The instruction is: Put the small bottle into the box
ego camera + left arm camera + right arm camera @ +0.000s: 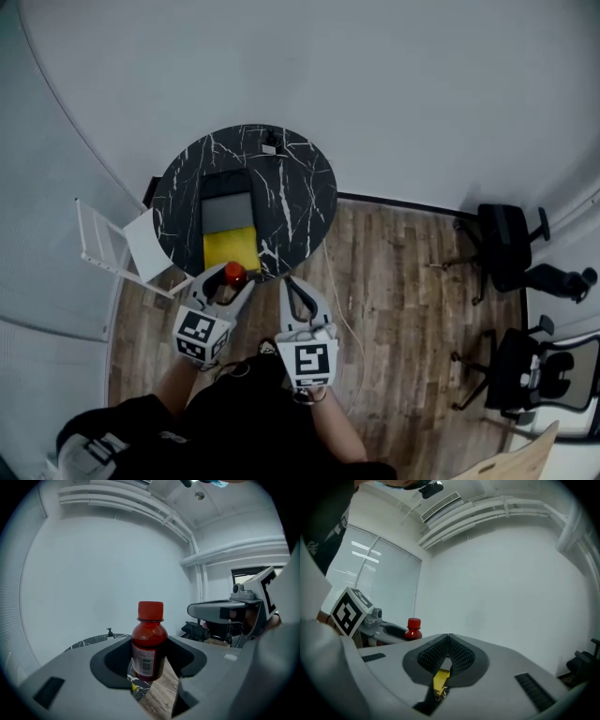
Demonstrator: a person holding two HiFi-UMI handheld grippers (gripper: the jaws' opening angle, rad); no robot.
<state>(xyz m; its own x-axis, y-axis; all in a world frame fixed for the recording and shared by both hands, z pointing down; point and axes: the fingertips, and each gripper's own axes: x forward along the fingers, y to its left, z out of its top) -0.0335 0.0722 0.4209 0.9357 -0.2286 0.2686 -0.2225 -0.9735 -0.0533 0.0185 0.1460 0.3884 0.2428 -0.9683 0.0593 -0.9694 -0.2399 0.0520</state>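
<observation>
Your left gripper was clamped on the small red-capped bottle, which stood upright between its jaws with its long axis vertical. Your right gripper had its jaws pressed together on nothing. The open box lay at twelve o'clock from the left gripper, near it, on the round marble table.

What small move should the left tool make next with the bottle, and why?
Probably carry it a little forward, until it is over the box. The left tool is shut on the small bottle, held upright, but it seems to hang at the near edge of the table, just short of the box. The right tool is shut and empty.
</observation>
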